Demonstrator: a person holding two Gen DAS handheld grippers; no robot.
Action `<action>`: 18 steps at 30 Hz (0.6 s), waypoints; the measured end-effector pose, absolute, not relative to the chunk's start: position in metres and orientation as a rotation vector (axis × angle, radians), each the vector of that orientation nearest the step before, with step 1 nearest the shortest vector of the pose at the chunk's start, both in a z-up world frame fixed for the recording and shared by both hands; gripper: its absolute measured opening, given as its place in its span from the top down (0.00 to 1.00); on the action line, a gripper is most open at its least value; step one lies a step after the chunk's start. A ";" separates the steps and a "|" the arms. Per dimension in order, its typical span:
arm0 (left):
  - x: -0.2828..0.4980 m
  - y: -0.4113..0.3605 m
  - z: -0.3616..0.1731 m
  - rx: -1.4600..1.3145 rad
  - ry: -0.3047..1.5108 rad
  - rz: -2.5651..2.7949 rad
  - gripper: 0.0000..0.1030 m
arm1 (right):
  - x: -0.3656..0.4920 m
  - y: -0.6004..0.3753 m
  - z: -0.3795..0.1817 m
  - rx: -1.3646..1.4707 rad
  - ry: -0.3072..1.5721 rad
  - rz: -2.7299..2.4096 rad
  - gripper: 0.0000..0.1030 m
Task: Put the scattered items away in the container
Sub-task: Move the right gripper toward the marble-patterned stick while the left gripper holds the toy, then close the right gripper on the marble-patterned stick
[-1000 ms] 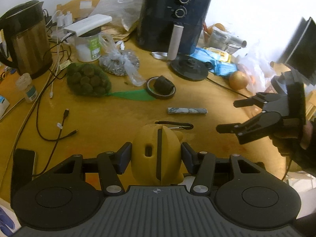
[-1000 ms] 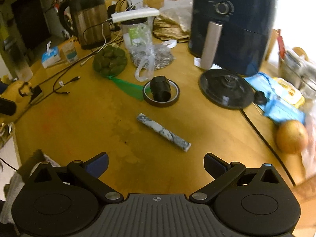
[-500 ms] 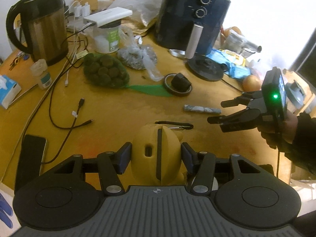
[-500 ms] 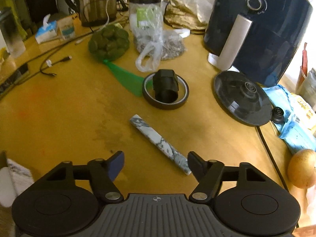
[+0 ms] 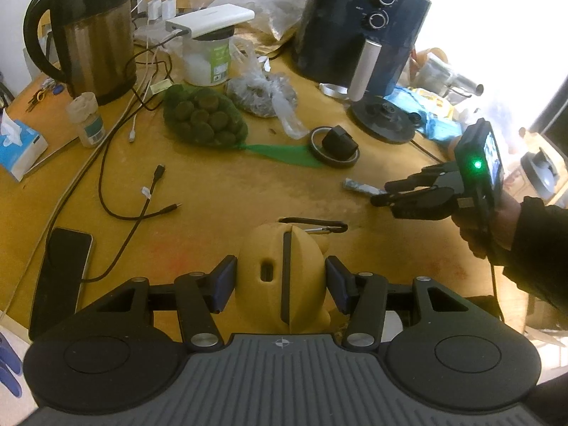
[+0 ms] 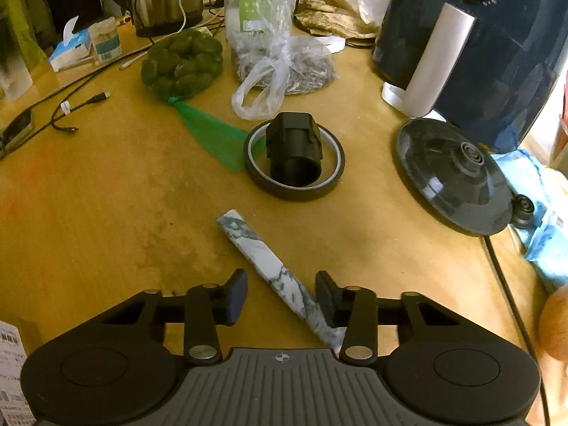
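My left gripper (image 5: 280,282) is shut on a yellow rounded object (image 5: 282,273) with a dark slot and a black carabiner (image 5: 314,223) on its far side. My right gripper (image 6: 280,296) is open and straddles the near part of a marbled grey-white stick (image 6: 269,259) that lies on the wooden table (image 6: 106,195); the right pad is very near the stick. In the left wrist view the right gripper (image 5: 387,193) reaches the stick (image 5: 360,187) from the right. A tape ring (image 6: 294,167) with a black cylinder part (image 6: 294,147) inside lies just beyond. No container is identifiable.
A blue air fryer (image 6: 472,42), a round black kettle base (image 6: 454,174), a green net bag of balls (image 6: 181,60), a plastic bag (image 6: 284,67), a kettle (image 5: 85,32), cables (image 5: 142,191) and a phone (image 5: 60,277) crowd the table.
My right gripper has moved forward and down to the marbled stick and its jaws have narrowed around it. My left gripper has risen slightly, still holding the yellow object.
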State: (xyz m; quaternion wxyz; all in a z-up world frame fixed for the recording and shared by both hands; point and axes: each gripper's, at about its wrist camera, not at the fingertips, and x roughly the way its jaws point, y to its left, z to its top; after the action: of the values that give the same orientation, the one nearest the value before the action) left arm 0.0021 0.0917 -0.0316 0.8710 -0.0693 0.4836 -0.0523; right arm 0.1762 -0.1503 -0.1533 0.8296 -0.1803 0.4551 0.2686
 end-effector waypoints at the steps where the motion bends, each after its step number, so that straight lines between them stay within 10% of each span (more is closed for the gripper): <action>1: 0.002 0.092 -0.032 -0.146 1.013 -0.108 0.49 | 0.176 -0.150 -0.153 -0.385 0.965 0.571 0.71; 18: 0.003 0.081 -0.035 -0.136 1.029 -0.143 0.49 | 0.180 -0.151 -0.155 -0.319 0.988 0.558 0.79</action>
State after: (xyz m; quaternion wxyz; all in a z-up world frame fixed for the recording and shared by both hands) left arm 0.0025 0.0813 -0.0346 0.8659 -0.0649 0.4914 -0.0681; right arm 0.1803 -0.1515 -0.1546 0.8312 -0.1504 0.4661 0.2633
